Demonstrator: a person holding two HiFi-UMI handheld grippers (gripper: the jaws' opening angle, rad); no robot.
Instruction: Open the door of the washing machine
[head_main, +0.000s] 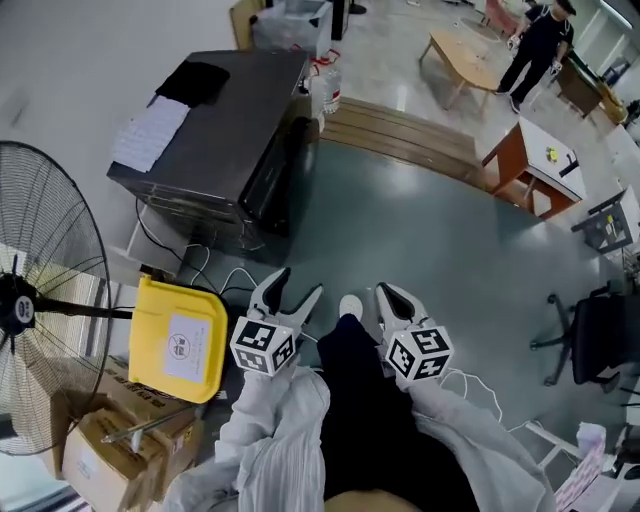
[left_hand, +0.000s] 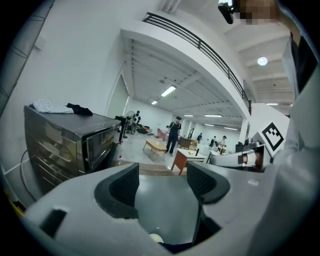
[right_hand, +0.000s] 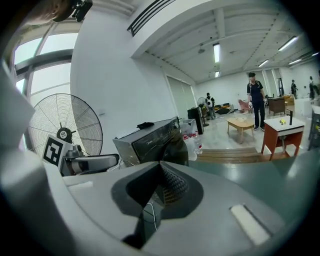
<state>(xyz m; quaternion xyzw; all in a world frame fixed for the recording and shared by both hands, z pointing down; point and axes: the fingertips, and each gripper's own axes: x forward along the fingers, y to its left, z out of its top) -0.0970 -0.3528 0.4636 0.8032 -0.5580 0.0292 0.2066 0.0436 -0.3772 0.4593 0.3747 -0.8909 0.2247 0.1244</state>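
Observation:
The washing machine (head_main: 215, 130) is a grey steel box at the upper left, its dark front door (head_main: 275, 175) closed and facing the green floor. It also shows in the left gripper view (left_hand: 70, 145) and in the right gripper view (right_hand: 150, 140). My left gripper (head_main: 297, 287) is held low and near me, well short of the machine, its jaws open and empty (left_hand: 162, 182). Beside it, my right gripper (head_main: 385, 292) is also far from the door, with its pads (right_hand: 170, 182) pressed together on nothing.
A black cloth (head_main: 195, 80) and a white cloth (head_main: 150, 130) lie on the machine. A standing fan (head_main: 40, 300), yellow bin (head_main: 180, 340) and cardboard boxes (head_main: 100, 450) stand at the left. Cables (head_main: 215, 275) trail below the machine. Water bottles (head_main: 328, 90), a wooden platform (head_main: 400, 135), an orange table (head_main: 535, 165) and a person (head_main: 535, 40) lie beyond.

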